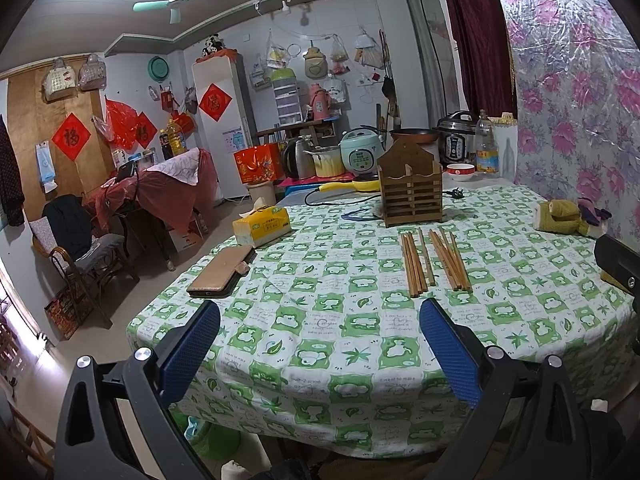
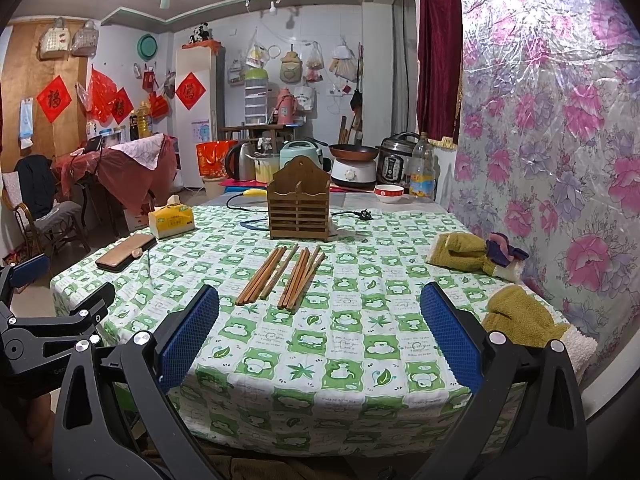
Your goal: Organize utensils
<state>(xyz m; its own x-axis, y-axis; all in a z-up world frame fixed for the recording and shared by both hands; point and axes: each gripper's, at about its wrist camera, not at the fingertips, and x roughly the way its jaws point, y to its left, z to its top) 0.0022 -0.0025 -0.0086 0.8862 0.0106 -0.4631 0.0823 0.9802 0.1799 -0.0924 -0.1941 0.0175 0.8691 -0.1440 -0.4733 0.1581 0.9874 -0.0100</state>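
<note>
Nearest the lens in both wrist views: blue-padded fingers spread wide over the near edge of the table (image 1: 304,412), nothing between them. Left gripper (image 1: 320,344) released and empty, hovering short of the chopsticks (image 1: 434,262), touching nothing. Right gripper (image 2: 320,328) likewise spread and empty, also short of the chopsticks (image 2: 282,276); the left gripper's body shows at the left edge of the right view. Task looks unstarted: all chopsticks lie flat on the green checked cloth in two loose bundles, side by side, just in front of the wooden utensil holder (image 1: 410,190), which stands upright further back on the table (image 2: 298,204). Holder appears empty, though its inside is partly hidden by the slats, so can't be sure. Everything left to do: pick up the bundles, drop them into the holder. Left of the holder, a tissue pack (image 1: 262,226) and phone case (image 1: 222,272); right of it, folded mittens (image 2: 476,258). None obstruct the reach.
</note>
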